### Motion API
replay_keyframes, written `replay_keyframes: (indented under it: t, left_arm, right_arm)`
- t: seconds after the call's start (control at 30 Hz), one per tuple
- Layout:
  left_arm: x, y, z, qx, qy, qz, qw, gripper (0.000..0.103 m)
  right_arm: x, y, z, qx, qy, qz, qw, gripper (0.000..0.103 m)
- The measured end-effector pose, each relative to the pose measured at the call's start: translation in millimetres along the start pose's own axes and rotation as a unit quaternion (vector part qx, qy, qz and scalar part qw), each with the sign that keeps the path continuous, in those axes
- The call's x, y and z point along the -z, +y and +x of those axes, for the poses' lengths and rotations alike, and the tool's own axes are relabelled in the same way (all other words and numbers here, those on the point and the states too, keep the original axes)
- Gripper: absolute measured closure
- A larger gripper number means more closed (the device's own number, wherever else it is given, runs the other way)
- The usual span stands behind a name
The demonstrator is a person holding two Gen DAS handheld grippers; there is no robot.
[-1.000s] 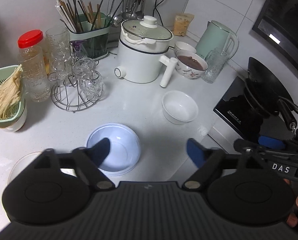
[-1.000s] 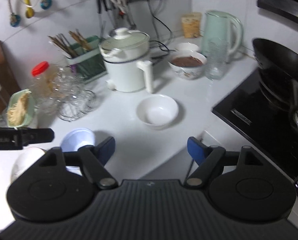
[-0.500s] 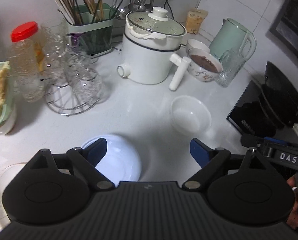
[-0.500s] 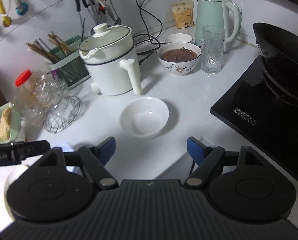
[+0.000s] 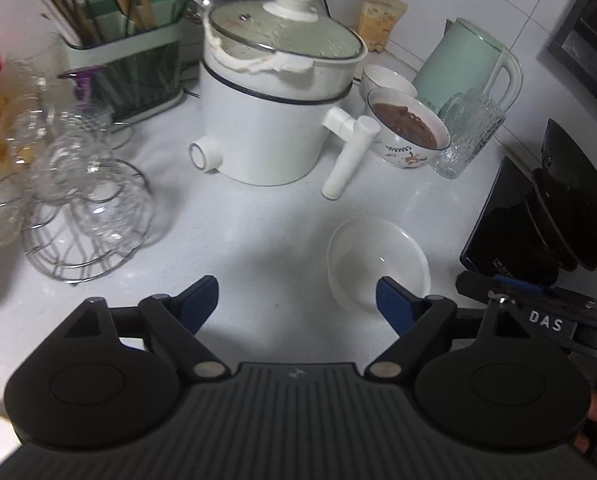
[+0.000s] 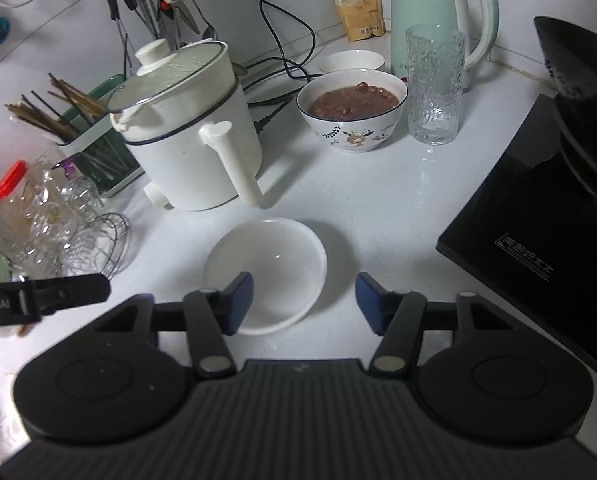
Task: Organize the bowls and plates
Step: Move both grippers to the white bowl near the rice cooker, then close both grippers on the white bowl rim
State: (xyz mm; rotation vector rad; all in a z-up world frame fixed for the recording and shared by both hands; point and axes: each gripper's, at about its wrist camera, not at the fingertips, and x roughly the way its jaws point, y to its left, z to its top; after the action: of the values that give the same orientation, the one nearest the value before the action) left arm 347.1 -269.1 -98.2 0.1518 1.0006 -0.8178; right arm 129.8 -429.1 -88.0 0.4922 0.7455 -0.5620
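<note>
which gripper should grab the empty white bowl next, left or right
Right. The right gripper is open with the white bowl centred just ahead of its jaws. For the left gripper, the bowl sits off to its right side.

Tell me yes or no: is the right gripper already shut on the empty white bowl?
No. The right gripper is open, its blue fingers spread over the near rim of the empty white bowl.

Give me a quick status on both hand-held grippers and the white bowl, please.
Left hand-held gripper open, empty. Right hand-held gripper open, low over empty white bowl, not gripping. Pot handle just beyond; bean bowl farther back.
</note>
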Motion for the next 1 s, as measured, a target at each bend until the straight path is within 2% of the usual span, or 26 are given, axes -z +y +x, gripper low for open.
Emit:
replay_keyframes:
  t: [0.03,0.1,0.13,0.17,0.27,0.4,0.5,0.6,0.73,0.77,0.8,0.93,1.0]
  left_arm:
    - [-1.9,-0.9,7.3,0.004,0.003,0.002,1.0,0.018]
    - [-4.5,-2.5,21.3,0.008,0.017,0.004,0.9998,0.026]
    - [-5.9,-3.1,28.1,0.01,0.024,0.005,0.9996,0.029]
    - [-7.5,-3.2,34.4,0.013,0.029,0.003,0.9995,0.031]
    - [-9.5,-2.3,55.3,0.015,0.05,-0.016,0.9985,0.04]
    - [-7.0,-5.5,78.4,0.021,0.072,-0.013,0.9971,0.051]
    - [-6.4,-6.2,91.7,0.027,0.086,-0.016,0.9958,0.059]
    - [-7.4,-7.8,99.0,0.031,0.086,-0.01,0.9957,0.068]
    - [-10.4,-9.1,102.8,0.046,0.083,-0.007,0.9955,0.079]
    - [-10.9,-9.7,103.4,0.048,0.084,-0.006,0.9953,0.085]
    - [-11.8,-9.8,104.4,0.051,0.085,-0.006,0.995,0.09]
    - [-12.9,-10.6,109.0,0.058,0.097,-0.003,0.9937,0.092]
    - [-12.5,-10.6,109.6,0.059,0.098,-0.004,0.9934,0.092]
  right_arm:
    - [-1.5,-1.8,5.3,-0.002,0.0,0.002,1.0,0.048]
    - [-4.7,-5.1,16.2,-0.004,0.003,0.004,1.0,0.051]
    - [-6.7,-6.5,22.1,-0.002,0.008,0.005,1.0,0.057]
    - [-9.5,-8.2,28.1,-0.002,0.016,0.008,1.0,0.06]
    - [-17.6,-12.2,42.0,-0.01,0.028,0.014,0.999,0.06]
    - [-21.2,-14.2,57.3,-0.011,0.038,0.001,0.999,0.06]
    - [-24.2,-19.8,71.1,-0.007,0.055,0.01,0.998,0.068]
    - [-26.7,-23.3,81.2,-0.003,0.064,0.013,0.998,0.07]
    - [-23.8,-23.4,92.3,-0.01,0.084,0.016,0.996,0.079]
    - [-23.3,-23.2,95.1,-0.011,0.09,0.019,0.996,0.084]
    - [-23.1,-22.9,97.4,-0.013,0.095,0.021,0.995,0.085]
    - [-22.4,-22.0,104.2,-0.018,0.107,0.026,0.994,0.093]
    - [-22.1,-22.5,106.1,-0.021,0.11,0.033,0.993,0.093]
